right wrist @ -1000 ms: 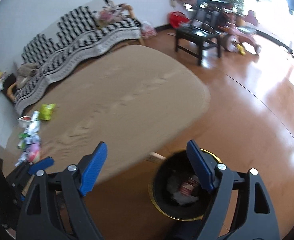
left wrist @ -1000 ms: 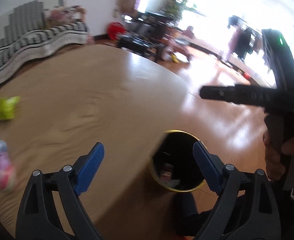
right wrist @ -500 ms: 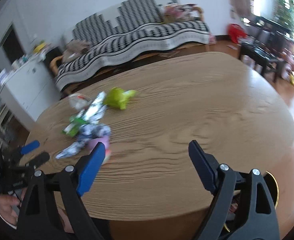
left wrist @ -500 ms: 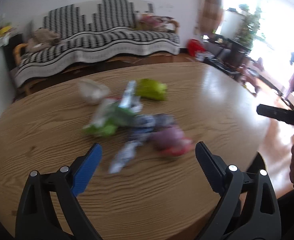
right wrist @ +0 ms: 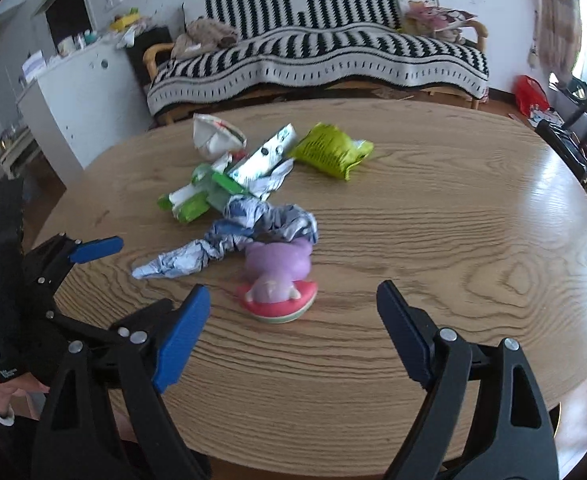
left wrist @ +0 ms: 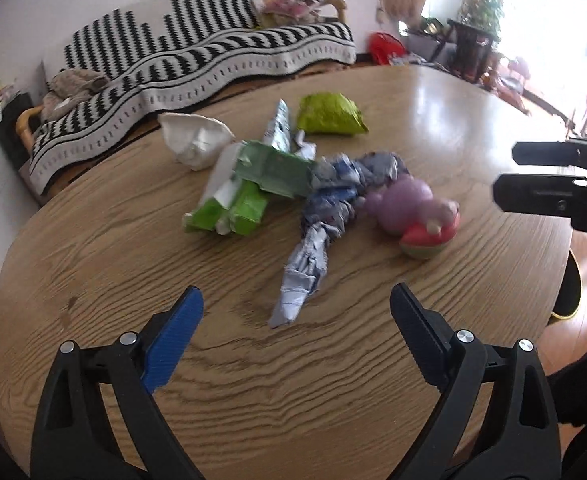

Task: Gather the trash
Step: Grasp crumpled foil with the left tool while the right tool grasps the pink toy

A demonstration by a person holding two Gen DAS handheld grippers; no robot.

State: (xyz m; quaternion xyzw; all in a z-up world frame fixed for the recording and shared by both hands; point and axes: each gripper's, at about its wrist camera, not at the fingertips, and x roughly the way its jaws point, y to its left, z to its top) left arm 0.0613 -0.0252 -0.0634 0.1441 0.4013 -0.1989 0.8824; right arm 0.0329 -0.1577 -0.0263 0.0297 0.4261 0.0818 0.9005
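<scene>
Both grippers hang over the near edge of the round wooden table (left wrist: 373, 400), their fingers spread wide and holding nothing. Just ahead of the left gripper (left wrist: 293, 320) lies a crumpled blue-white wrapper (left wrist: 313, 248), not touching the fingers. Ahead of the right gripper (right wrist: 293, 312) lies a pink toy (right wrist: 277, 280). Farther, near the middle, lie a green carton (left wrist: 245, 196), a white paper (left wrist: 195, 140) and a yellow-green bag (left wrist: 329, 114).
</scene>
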